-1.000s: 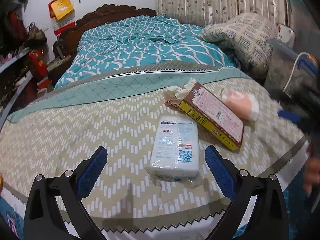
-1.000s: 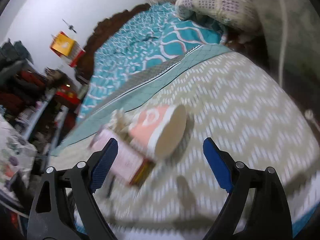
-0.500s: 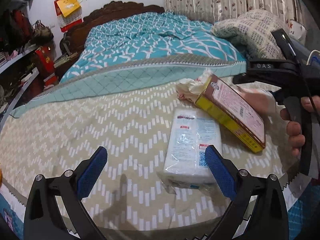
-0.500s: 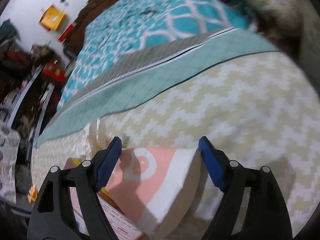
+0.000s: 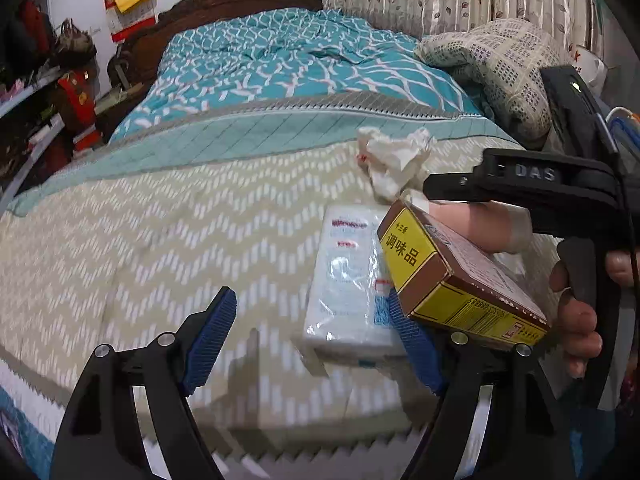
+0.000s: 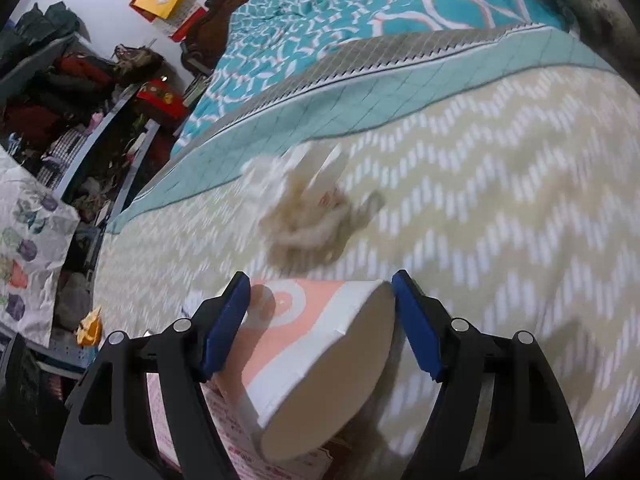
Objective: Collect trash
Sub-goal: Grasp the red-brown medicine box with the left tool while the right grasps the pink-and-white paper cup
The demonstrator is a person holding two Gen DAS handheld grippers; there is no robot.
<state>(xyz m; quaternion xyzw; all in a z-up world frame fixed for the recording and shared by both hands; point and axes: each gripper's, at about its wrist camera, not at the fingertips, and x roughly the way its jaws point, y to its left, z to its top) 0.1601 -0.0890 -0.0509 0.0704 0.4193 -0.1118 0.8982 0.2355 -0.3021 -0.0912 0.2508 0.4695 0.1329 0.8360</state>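
Observation:
On the chevron bedspread [image 5: 160,240] lie a white tissue pack [image 5: 344,280], a brown and yellow box [image 5: 460,280], a crumpled tissue [image 5: 396,160] and a pink and white paper cup [image 5: 484,224]. My left gripper [image 5: 316,340] hovers low at the pack with its jaws closing. Its right pad is at the pack's right edge and its left pad stands well clear. My right gripper [image 6: 322,316] has the paper cup [image 6: 312,352] between its pads, which touch both sides as the jaws close. The cup rests on the box [image 6: 172,416], with the crumpled tissue [image 6: 308,216] beyond.
A hand [image 5: 580,320] holds the right gripper's black body [image 5: 560,184] at the bed's right side. A patterned pillow [image 5: 500,60] and a teal quilt [image 5: 280,60] lie further up the bed. Crowded shelves [image 6: 80,92] line the left wall.
My left gripper has come closer to the tissue pack and its jaws have narrowed. My right gripper moved in over the paper cup and closed its pads up against it.

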